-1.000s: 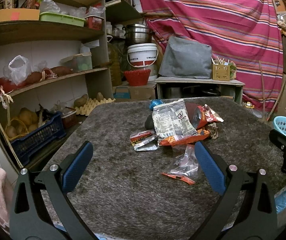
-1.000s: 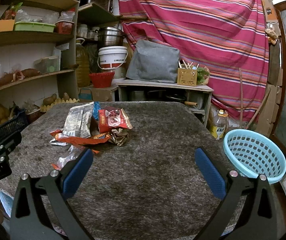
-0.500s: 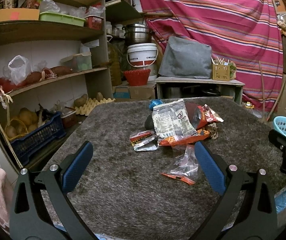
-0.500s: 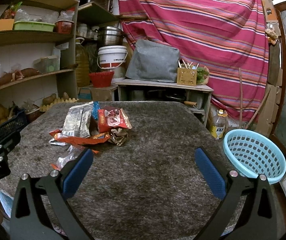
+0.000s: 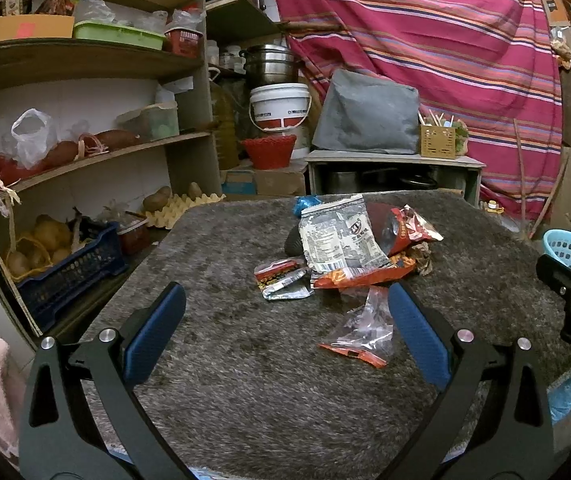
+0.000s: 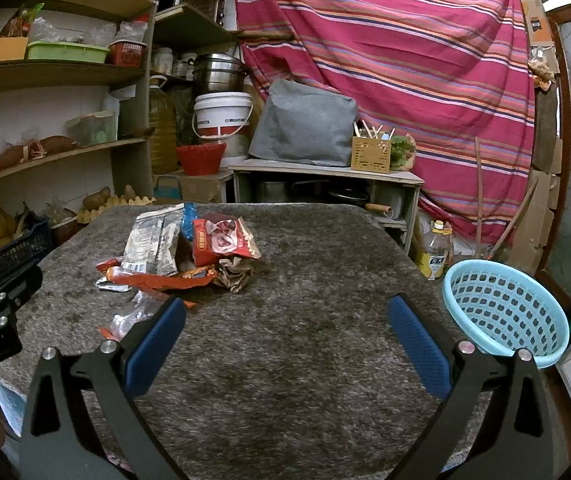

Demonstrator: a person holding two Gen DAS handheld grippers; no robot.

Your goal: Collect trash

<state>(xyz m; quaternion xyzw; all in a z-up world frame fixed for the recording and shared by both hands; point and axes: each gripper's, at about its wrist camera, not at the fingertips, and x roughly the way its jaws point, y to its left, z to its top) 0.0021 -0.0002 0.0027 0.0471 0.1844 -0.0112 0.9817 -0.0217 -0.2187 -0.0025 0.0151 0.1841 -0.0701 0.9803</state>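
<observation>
A: Left gripper?
B: Spread wide, blue pads well apart, nothing between them; poised above the near edge of the shaggy grey table cover.

A: Right gripper?
B: Likewise spread wide and holding nothing, above the near edge of the same cover, to the right of the left one.

A: Trash?
B: Heaped toward the far edge, left of centre in the right wrist view. Silver-white snack bag on top; red snack bag just right of it, touching; orange wrapper under both; crumpled brown paper at the right of the heap; small foil sachets at its left; blue scrap behind. Clear plastic bag with an orange strip lying apart, nearer than the heap, just beside the left gripper's right pad.

A: Receptacle?
B: Light blue perforated basket, tilted, past the cover's right edge, nothing visible inside.

A: Surroundings?
B: Wooden shelves at left; striped red cloth behind.
</observation>
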